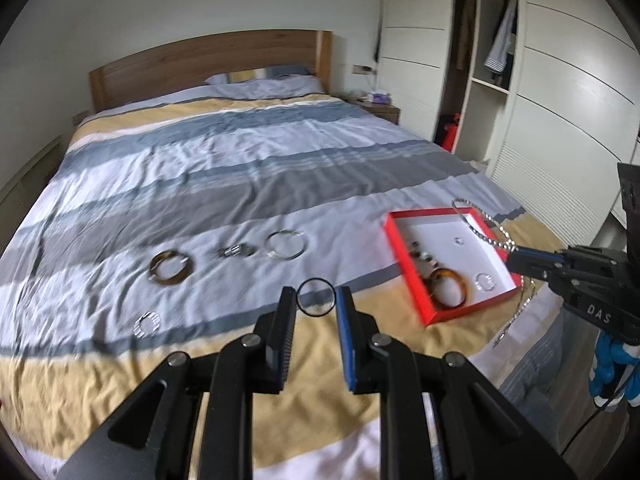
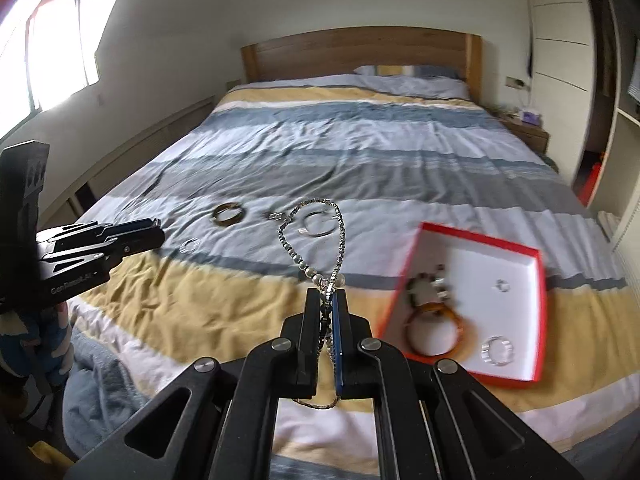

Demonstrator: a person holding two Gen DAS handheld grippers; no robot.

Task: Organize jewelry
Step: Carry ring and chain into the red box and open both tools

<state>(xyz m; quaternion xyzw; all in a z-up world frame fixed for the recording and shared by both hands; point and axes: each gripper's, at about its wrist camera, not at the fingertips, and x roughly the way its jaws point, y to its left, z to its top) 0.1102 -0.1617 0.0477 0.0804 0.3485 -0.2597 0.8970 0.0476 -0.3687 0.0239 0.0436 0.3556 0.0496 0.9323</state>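
My left gripper (image 1: 316,298) is shut on a thin black ring (image 1: 316,280) and holds it above the bed. My right gripper (image 2: 329,294) is shut on a silver chain necklace (image 2: 298,218), whose loop sticks up ahead of the fingers; it also shows in the left wrist view (image 1: 480,234) beside the red box. The red box (image 1: 404,268) with a white inside lies on the bed at the right and holds an amber bangle (image 2: 434,330), a clear ring (image 2: 496,350) and small beads. On the bed lie a brown bangle (image 1: 171,267), a silver bangle (image 1: 285,245), small silver pieces (image 1: 236,251) and a clear bracelet (image 1: 147,323).
The striped bedspread (image 1: 240,152) covers a wide bed with a wooden headboard (image 1: 208,60). A nightstand (image 1: 376,108) and white wardrobes (image 1: 560,80) stand at the right. A window (image 2: 52,48) is at the left. The bed's near edge runs below the box.
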